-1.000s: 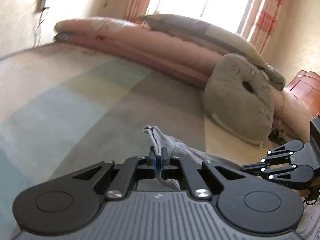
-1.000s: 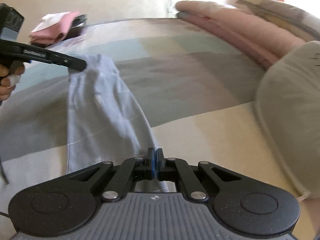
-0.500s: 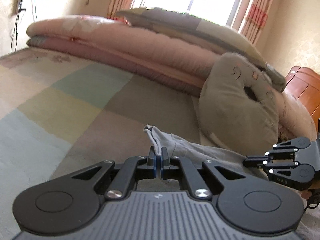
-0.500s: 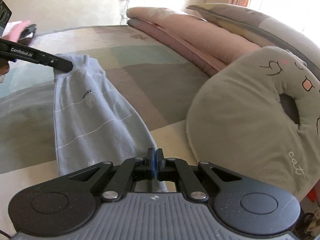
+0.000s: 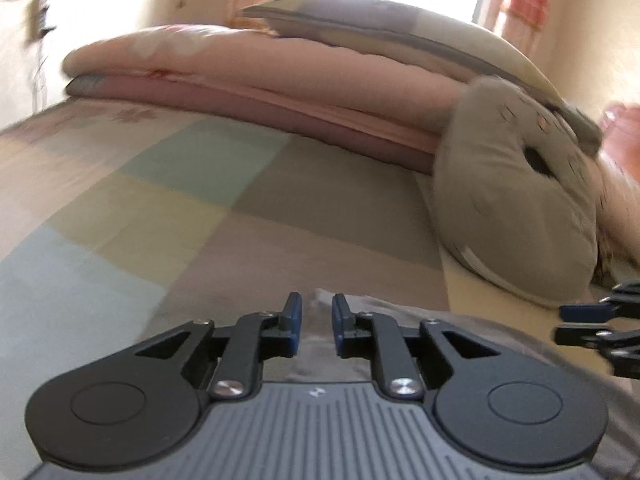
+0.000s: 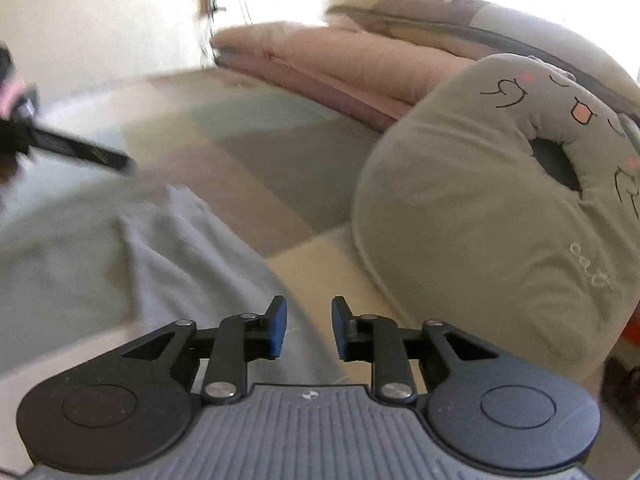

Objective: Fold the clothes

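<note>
A grey-blue garment (image 6: 132, 256) lies on the patchwork bedspread (image 5: 180, 208). In the left wrist view its edge (image 5: 400, 320) shows just past my left gripper (image 5: 317, 320), which is open and holds nothing. My right gripper (image 6: 308, 320) is also open, with the garment's near end under and between its blue pads. In the right wrist view the left gripper (image 6: 80, 154) appears blurred above the garment's far end. The right gripper's fingers (image 5: 592, 324) show at the right edge of the left wrist view.
A grey cat-face cushion (image 6: 500, 208) lies close on the right, also in the left wrist view (image 5: 516, 208). Folded pink quilts (image 5: 260, 76) and a grey pillow (image 5: 380, 24) are stacked at the bed's far side under a bright window.
Both grippers were shut on the garment's ends and have opened. The garment has dropped onto the bedspread. Both views are blurred from motion.
</note>
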Tool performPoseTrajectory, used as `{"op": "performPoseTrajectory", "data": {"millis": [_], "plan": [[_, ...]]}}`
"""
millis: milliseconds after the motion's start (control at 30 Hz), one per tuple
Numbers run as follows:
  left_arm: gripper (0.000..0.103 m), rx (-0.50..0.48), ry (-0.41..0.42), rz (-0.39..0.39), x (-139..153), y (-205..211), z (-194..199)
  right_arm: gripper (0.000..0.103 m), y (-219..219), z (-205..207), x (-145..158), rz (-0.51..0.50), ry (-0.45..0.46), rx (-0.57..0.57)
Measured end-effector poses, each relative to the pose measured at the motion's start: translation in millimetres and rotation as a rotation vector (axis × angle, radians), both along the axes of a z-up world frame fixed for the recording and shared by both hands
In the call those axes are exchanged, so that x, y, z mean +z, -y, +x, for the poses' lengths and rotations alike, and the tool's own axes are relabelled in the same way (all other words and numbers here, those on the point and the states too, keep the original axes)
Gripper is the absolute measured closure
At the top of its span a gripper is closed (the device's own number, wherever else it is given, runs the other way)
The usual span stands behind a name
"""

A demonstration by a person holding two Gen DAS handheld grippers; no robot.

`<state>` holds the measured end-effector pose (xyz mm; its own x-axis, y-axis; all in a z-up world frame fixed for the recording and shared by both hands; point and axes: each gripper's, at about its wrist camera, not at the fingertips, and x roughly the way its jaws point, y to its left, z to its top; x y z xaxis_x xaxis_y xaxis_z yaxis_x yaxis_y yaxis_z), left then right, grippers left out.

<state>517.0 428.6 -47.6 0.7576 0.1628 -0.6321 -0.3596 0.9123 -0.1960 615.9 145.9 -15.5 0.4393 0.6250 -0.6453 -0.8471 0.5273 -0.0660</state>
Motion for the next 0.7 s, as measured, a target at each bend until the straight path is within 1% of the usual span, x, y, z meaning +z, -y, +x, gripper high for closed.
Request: {"op": "performPoseTrajectory", "data": {"millis": [100, 133, 200, 267, 300, 333, 400, 433, 467, 567, 633, 700], "plan": [[0.078, -0.025, -0.015, 0.002, -6, 2, 13, 0.068, 16, -21, 10, 0.046, -0.049, 0.022], [0.073, -0.033, -0.02, 0.003, -8, 3, 17, 0.067, 21, -29, 13, 0.057, -0.061, 0.028], [0.071, -0.05, -0.029, 0.005, -13, 5, 25, 0.064, 35, -47, 20, 0.078, -0.075, 0.039], [0.069, -0.067, -0.039, 0.006, -17, 6, 34, 0.057, 49, -63, 29, 0.102, -0.077, 0.041], [0.069, -0.075, -0.044, 0.007, -19, 7, 38, 0.056, 55, -69, 33, 0.112, -0.072, 0.035], [0.073, -0.083, -0.049, 0.008, -21, 8, 42, 0.053, 58, -74, 36, 0.12, -0.063, 0.024], [0.082, -0.098, -0.041, 0.044, -17, 13, 44, 0.052, 71, -84, 40, 0.135, -0.052, -0.005], [0.091, -0.105, -0.037, 0.062, -15, 16, 44, 0.052, 77, -87, 42, 0.141, -0.048, -0.02], [0.093, -0.113, -0.034, 0.081, -13, 18, 45, 0.052, 82, -89, 42, 0.146, -0.044, -0.037], [0.094, -0.135, -0.022, 0.135, -7, 26, 47, 0.052, 93, -92, 41, 0.161, -0.051, -0.104], [0.094, -0.144, -0.004, 0.156, -2, 27, 54, 0.052, 97, -93, 41, 0.169, -0.056, -0.118], [0.088, -0.146, 0.025, 0.163, 5, 25, 66, 0.052, 99, -93, 42, 0.175, -0.061, -0.122]]}}
